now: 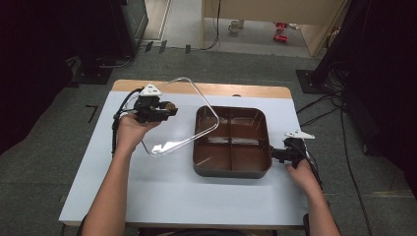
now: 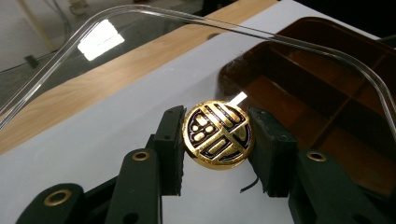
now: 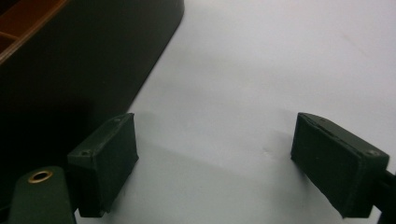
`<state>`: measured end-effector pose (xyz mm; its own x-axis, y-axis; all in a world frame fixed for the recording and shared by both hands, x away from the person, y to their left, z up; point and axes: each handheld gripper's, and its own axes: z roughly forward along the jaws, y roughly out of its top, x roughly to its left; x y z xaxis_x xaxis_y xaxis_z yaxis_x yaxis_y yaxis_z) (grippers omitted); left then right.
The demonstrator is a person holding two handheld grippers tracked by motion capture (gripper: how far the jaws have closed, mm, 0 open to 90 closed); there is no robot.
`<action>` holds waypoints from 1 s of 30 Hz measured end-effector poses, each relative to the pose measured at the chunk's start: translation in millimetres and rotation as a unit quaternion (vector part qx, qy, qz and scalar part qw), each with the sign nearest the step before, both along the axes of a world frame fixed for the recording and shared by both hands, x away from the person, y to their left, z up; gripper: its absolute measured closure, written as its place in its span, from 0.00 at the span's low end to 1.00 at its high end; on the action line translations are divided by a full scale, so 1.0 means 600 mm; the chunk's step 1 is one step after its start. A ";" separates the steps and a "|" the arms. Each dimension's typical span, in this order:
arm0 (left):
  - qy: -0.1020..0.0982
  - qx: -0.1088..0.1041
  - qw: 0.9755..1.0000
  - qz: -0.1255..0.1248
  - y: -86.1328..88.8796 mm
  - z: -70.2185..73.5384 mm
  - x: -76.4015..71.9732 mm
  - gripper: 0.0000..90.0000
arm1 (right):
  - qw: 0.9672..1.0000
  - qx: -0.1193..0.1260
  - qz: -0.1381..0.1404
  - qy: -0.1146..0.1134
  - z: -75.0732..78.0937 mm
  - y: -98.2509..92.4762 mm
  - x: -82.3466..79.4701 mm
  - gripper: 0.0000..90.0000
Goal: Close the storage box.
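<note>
I had the left gripper (image 1: 169, 109) closed on the round gold knob (image 2: 218, 134) of a clear lid (image 1: 179, 115), its jaws pressing the knob from either side. The lid was lifted off the brown tray (image 1: 231, 169) and tilted steeply, its far edge high over the wooden strip at the back of the table (image 1: 147, 196) and its near edge low, just left of the tray; I could not tell whether that low edge touched the table. One corner of the lid still overlapped the tray's left wall in the high view.

I judged the step in hand to be taking the lid away from the tray, with the setting down not yet done. The next move, as I saw it, called for carrying the lid clear to the left, over the bare white surface, leveling it, and lowering it gently before letting the knob go, since a clear lid held by one small knob could swing or slip.

My left forearm reached forward from the near edge, wrist cocked so that the gripper pointed right toward the tray. The right gripper (image 1: 277, 154) sat low at the tray's near right corner, just beside its dark outer wall (image 3: 84, 60), jaws spread wide and holding nothing. The tray's four compartments looked empty.
</note>
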<state>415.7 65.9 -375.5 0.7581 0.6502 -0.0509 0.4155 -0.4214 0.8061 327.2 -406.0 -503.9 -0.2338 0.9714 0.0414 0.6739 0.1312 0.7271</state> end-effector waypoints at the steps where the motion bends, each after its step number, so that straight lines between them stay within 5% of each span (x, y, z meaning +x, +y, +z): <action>1: -0.001 0.002 1.000 -0.010 -0.011 0.001 -0.002 0.66 | 1.000 0.000 0.000 0.000 0.000 0.000 0.000 0.16; 14: 0.001 0.011 0.995 -0.100 -0.110 -0.011 -0.005 0.66 | 1.000 0.000 0.000 0.000 0.000 0.000 0.000 0.16; 30: 0.018 0.042 0.979 -0.198 -0.214 -0.029 -0.004 0.66 | 1.000 0.000 0.000 0.000 0.000 0.000 0.000 0.16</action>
